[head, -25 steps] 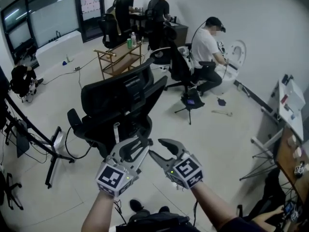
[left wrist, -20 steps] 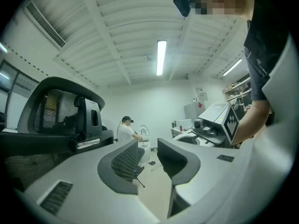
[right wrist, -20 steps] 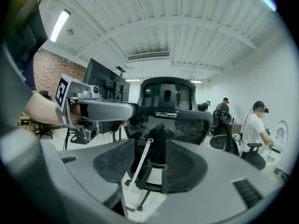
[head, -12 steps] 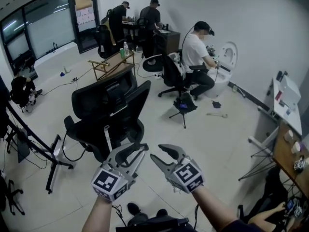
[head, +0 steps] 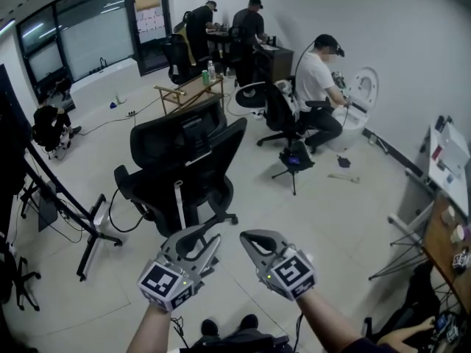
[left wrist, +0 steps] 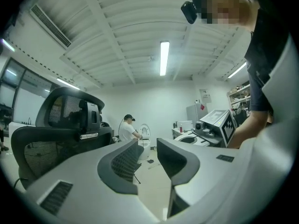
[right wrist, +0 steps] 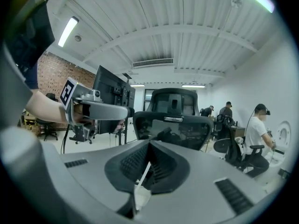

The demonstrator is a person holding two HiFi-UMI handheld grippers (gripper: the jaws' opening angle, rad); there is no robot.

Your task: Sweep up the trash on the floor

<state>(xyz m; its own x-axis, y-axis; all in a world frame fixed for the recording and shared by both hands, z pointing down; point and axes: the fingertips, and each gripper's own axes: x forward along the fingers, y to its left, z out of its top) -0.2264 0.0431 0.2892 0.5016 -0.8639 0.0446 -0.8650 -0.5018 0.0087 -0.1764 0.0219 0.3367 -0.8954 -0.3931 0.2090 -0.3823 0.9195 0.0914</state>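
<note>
On the pale floor [head: 335, 223] of a busy workroom, a person holds two hand-held grippers side by side at the lower edge of the head view, both aimed toward a black office chair [head: 184, 149] just ahead. The left hand-held gripper [head: 210, 235] is released. Its jaws have just been closing a little but stand apart, with only open floor showing in the gap between them. The right hand-held gripper [head: 254, 239] is clenched. Its jaws have just been closing and now meet at the tips, with nothing caught between them.

Loose bits lie on the floor across the room: a dark scrap [head: 344, 162] and, near it, a pale stick-like piece [head: 343, 177]. Both rest close to a white toilet [head: 363, 98] by the far wall and are well apart from both grippers. They are too small to tell what they are.

A person in a white shirt [head: 313, 76] sits on a chair facing the toilet. Two people in dark clothes [head: 250, 24] stand at a table in the back corner. A low wooden frame [head: 188, 90] with bottles on it stands behind the office chair. A black tripod stand [head: 70, 201] slants across the left side.
</note>
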